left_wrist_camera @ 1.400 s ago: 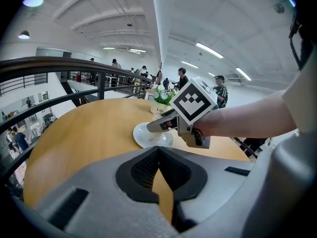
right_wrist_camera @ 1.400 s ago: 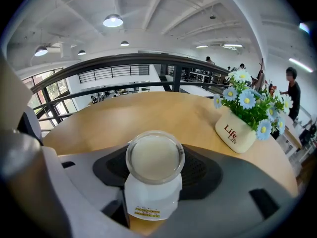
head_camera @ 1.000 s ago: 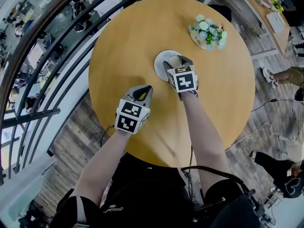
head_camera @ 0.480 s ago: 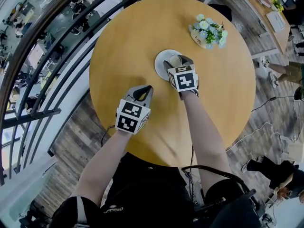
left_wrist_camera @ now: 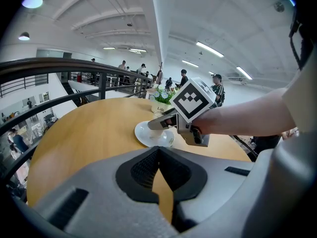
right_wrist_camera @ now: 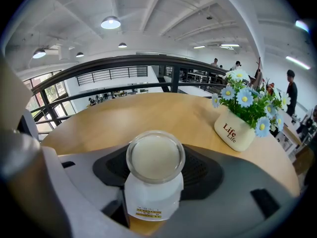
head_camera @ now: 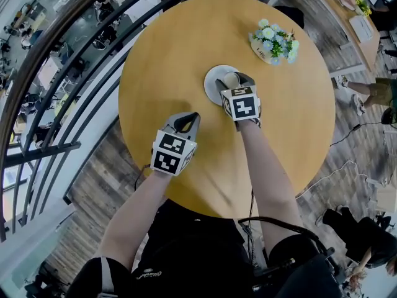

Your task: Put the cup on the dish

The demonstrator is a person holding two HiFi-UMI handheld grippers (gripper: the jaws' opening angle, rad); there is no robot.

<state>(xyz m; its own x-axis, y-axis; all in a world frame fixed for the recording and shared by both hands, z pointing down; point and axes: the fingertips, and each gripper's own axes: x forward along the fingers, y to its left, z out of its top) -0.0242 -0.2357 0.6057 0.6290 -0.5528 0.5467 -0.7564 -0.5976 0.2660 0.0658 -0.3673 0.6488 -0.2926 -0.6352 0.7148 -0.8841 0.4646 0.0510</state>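
Open mezzanine space with a dark curved railing [head_camera: 74,61] frames a round wooden table [head_camera: 167,61], which bears the white dish [head_camera: 213,79] near its middle. A pot of blue and white flowers [head_camera: 273,42] stands well beyond the dish on the right, clear of the work. The left gripper [head_camera: 190,119] hangs on the near side of the dish, well apart from it, with its pads drawn together on nothing; it seems parked there because the job needs one hand only. The right gripper [head_camera: 233,81] reaches over the dish's near edge, angled downward, its jaws clamped on the flanks of the cup [right_wrist_camera: 154,157]. That side grip keeps the cup upright. It sits over the dish, low; whether its base touches cannot be told.
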